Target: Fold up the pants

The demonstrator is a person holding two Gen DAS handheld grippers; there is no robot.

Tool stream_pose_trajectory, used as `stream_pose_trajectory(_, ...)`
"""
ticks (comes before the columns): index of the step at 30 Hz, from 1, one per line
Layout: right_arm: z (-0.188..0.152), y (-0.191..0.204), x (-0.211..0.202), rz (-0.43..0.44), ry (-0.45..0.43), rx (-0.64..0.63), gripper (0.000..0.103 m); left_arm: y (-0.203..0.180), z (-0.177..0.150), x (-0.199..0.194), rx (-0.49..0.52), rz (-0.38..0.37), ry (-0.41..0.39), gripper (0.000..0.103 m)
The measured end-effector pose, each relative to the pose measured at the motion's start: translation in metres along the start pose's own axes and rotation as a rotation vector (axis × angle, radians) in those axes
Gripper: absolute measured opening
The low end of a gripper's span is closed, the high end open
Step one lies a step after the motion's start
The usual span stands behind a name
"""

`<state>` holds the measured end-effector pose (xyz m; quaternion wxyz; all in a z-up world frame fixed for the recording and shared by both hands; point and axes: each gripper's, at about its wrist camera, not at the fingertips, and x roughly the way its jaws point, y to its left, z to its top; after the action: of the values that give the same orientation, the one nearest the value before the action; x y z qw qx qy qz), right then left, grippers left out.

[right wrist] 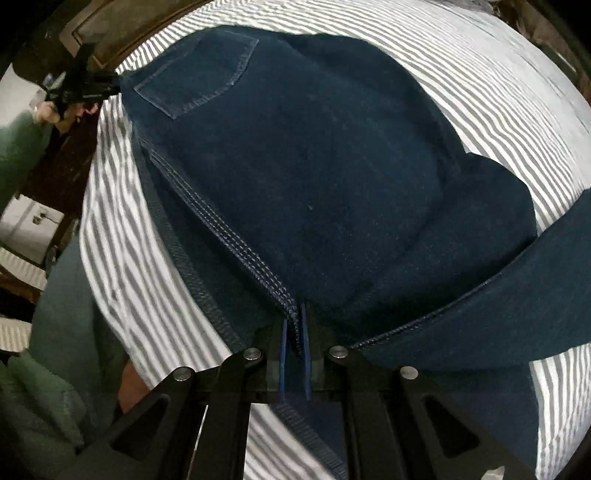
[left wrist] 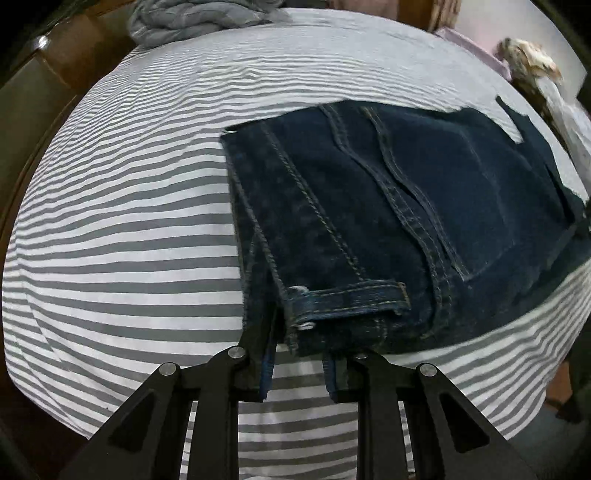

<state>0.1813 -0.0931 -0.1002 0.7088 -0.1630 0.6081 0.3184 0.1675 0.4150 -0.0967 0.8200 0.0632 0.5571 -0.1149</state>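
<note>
Dark blue jeans [left wrist: 388,206] lie on a bed with a grey and white striped sheet [left wrist: 122,229]. In the left wrist view the waistband corner with a belt loop [left wrist: 354,295] sits right at my left gripper [left wrist: 299,354], whose jaws stand apart around the denim edge. In the right wrist view the jeans [right wrist: 314,177] spread out with a back pocket [right wrist: 199,70] at the far left. My right gripper [right wrist: 294,339] is shut on the stitched seam of the jeans. A trouser leg [right wrist: 517,288] runs off to the right.
A crumpled grey cloth [left wrist: 199,18] lies at the far edge of the bed. A wooden bed frame [left wrist: 40,96] runs along the left. The left gripper's body [right wrist: 81,88] and the person's green sleeve [right wrist: 40,369] show in the right wrist view.
</note>
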Motion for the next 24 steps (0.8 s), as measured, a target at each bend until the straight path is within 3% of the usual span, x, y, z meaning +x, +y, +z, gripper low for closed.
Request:
stream_pose_trajectory(7, -0.009, -0.003, 0.023, 0.024, 0.024, 0.069, 0.01, 0.005, -0.004, 0.005, -0.036, 0.012, -0.001, 0.024)
stream_pose_trajectory(9, -0.008, -0.001, 0.031, -0.016, 0.026, 0.064, 0.01, 0.004, -0.002, 0.004, -0.037, 0.028, 0.011, 0.024)
stream_pose_trajectory(11, -0.008, 0.002, 0.031, -0.023, 0.019, 0.078, 0.017, 0.001, -0.003, -0.004, -0.012, 0.069, 0.033, 0.024)
stream_pose_trajectory(13, -0.009, 0.003, 0.025, 0.004, 0.002, 0.096, 0.033, 0.002, -0.006, -0.012, -0.004, 0.104, 0.049, 0.024)
stream_pose_trajectory(14, -0.011, 0.003, 0.022, 0.015, -0.006, 0.11, 0.034, 0.003, -0.008, -0.017, -0.01, 0.114, 0.052, 0.024)
stream_pose_trajectory(18, -0.02, -0.003, -0.003, 0.076, -0.093, 0.189, 0.044, -0.003, -0.01, -0.058, -0.046, 0.148, -0.033, 0.024)
stream_pose_trajectory(21, -0.031, -0.015, -0.019, 0.098, -0.146, 0.269, 0.047, -0.029, -0.003, -0.089, -0.035, 0.124, -0.134, 0.024)
stream_pose_trajectory(24, -0.042, -0.025, -0.027, 0.064, -0.173, 0.316, 0.047, -0.082, 0.016, -0.103, 0.031, 0.047, -0.21, 0.025)
